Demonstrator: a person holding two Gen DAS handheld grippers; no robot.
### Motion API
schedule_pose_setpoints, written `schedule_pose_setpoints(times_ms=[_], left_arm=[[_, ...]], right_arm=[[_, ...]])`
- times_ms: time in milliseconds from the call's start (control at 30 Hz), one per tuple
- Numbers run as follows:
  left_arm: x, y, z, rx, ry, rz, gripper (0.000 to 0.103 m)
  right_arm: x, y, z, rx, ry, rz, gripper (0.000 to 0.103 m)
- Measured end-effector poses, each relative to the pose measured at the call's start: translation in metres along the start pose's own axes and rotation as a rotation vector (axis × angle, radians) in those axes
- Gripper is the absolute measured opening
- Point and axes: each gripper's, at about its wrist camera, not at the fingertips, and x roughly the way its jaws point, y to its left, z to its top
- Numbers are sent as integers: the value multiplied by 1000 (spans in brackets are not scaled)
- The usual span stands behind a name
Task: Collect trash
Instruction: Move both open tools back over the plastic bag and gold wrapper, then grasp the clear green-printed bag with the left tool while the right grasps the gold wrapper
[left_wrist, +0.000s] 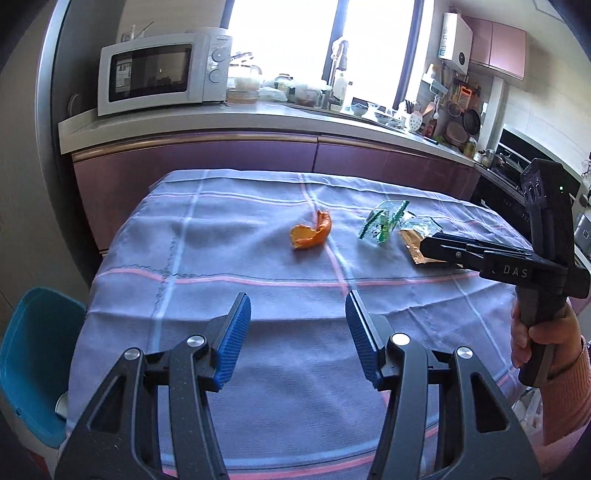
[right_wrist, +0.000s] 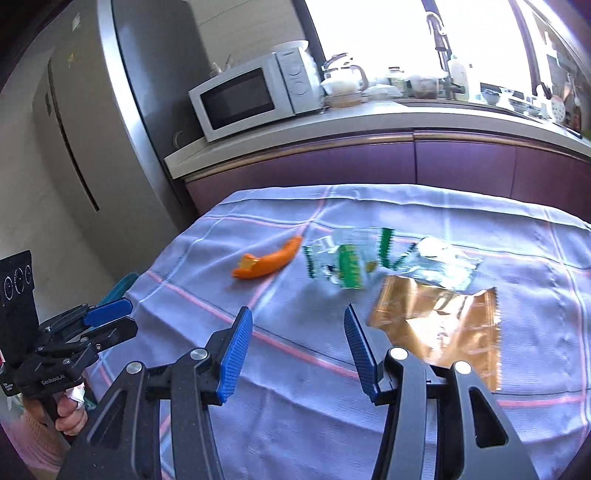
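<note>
An orange peel (left_wrist: 310, 233) (right_wrist: 266, 263) lies mid-table on the lilac checked cloth (left_wrist: 258, 258) (right_wrist: 295, 406). To its right lie a clear wrapper with green print (left_wrist: 384, 223) (right_wrist: 343, 264), a silvery wrapper (left_wrist: 421, 222) (right_wrist: 443, 266) and a shiny copper-coloured wrapper (left_wrist: 415, 251) (right_wrist: 443, 325). My left gripper (left_wrist: 296, 306) (right_wrist: 125, 318) hovers open over the near cloth, short of the peel, nothing between its blue pads. My right gripper (right_wrist: 297, 317) (left_wrist: 430, 245) is open and empty too, its tips over the near edge of the copper-coloured wrapper.
A purple cabinet run with a white worktop (left_wrist: 258, 118) stands behind the table, carrying a microwave (left_wrist: 162, 70) (right_wrist: 255, 94), jars and dishes. A teal plastic seat or tub (left_wrist: 37, 362) sits off the table's left edge. A tall fridge (right_wrist: 110, 110) stands further left.
</note>
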Motion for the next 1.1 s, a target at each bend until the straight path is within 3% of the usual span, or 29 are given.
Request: schedule_pose_setpoints(times_ms=[267, 433, 967, 1100], left_arm=[[34, -37, 19, 57, 34, -49, 52], [58, -59, 34, 99, 56, -74, 52], [136, -92, 73, 165, 124, -90, 52], [156, -95, 78, 173, 158, -107, 50]], right_arm=[[-19, -70, 0, 103, -43, -137, 50], [-16, -109, -7, 184, -11, -162, 56], [3, -127, -10, 251, 54, -29, 63], [4, -124, -11, 241, 65, -18, 55]])
